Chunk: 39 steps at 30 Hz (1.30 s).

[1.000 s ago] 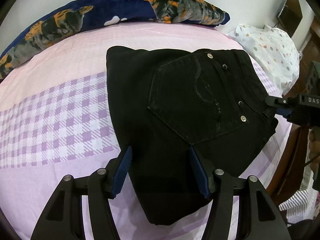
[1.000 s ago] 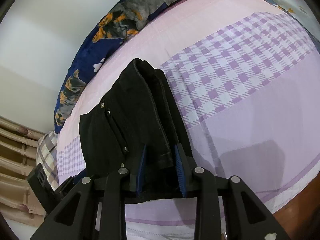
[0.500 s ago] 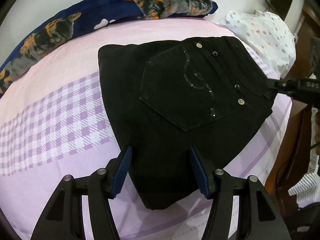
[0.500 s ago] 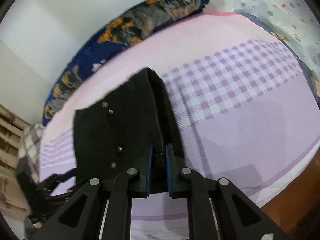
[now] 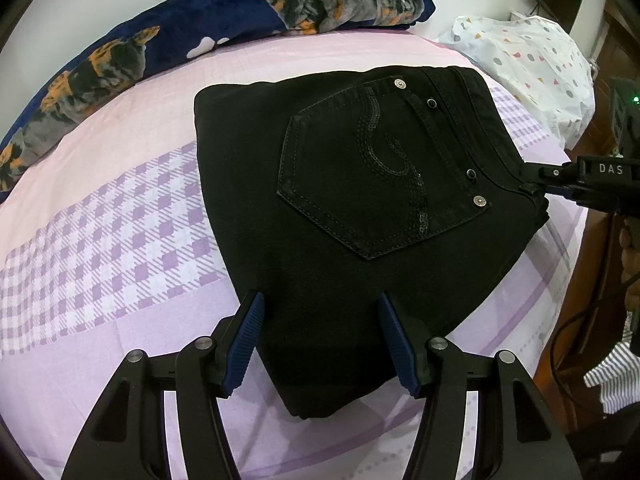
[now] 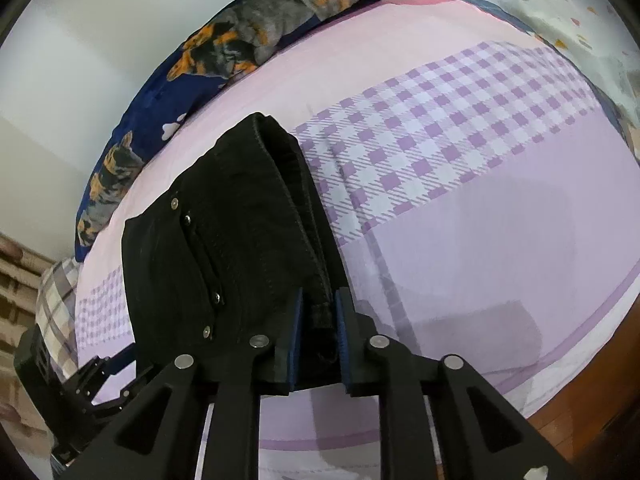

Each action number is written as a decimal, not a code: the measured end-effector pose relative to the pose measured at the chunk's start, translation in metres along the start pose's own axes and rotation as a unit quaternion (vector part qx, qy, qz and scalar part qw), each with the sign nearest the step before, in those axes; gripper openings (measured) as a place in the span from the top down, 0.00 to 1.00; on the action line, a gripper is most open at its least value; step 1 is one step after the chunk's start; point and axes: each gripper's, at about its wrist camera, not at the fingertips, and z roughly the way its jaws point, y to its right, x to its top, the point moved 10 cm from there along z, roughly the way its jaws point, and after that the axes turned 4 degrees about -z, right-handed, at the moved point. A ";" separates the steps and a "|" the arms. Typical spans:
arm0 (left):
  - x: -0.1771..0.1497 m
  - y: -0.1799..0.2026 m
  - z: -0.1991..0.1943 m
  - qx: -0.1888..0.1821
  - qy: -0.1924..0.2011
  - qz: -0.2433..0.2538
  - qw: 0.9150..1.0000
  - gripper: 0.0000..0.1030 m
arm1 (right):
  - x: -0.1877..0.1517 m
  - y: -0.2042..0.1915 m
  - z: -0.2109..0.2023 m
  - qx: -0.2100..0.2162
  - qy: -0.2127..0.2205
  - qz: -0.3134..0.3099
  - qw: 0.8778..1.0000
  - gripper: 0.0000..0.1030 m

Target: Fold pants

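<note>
The black pants (image 5: 360, 208) lie folded into a compact stack on the bed, back pocket with a sequin swirl facing up. My left gripper (image 5: 324, 340) is open above the stack's near end, its blue pads wide apart and off the cloth. My right gripper (image 6: 318, 316) is at the waistband corner (image 6: 320, 312), and the thick folded edge fills the narrow gap between its pads. Its jaws are opening, with the pads still against the cloth. In the left wrist view the right gripper (image 5: 536, 180) reaches in from the right onto that same edge.
The pink and purple checked bed sheet (image 5: 120, 220) covers the bed. A dark blue dog-print blanket (image 5: 200, 28) runs along the wall behind. A white dotted pillow (image 5: 528, 64) sits at the far right. The bed edge and wooden floor (image 6: 580, 420) lie close on the right.
The right gripper's pads squeezed tight on the waistband corner half a second ago and have since widened again. The left gripper has rolled slightly and stayed open over the stack.
</note>
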 end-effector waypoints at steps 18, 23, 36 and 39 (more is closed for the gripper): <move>0.001 -0.002 -0.002 -0.003 0.006 -0.009 1.000 0.40 | 0.004 0.005 -0.005 0.009 0.000 0.011 1.000 0.63; 0.004 -0.002 -0.008 -0.024 0.013 -0.018 0.999 0.40 | 0.005 0.005 -0.005 0.010 -0.003 0.001 1.000 0.61; 0.023 -0.030 -0.028 -0.114 0.054 -0.125 0.984 0.39 | 0.045 -0.017 0.001 0.045 -0.004 -0.044 0.998 0.49; 0.023 -0.044 -0.021 -0.116 0.045 -0.151 0.981 0.39 | 0.045 -0.016 0.012 0.067 -0.033 -0.042 0.996 0.48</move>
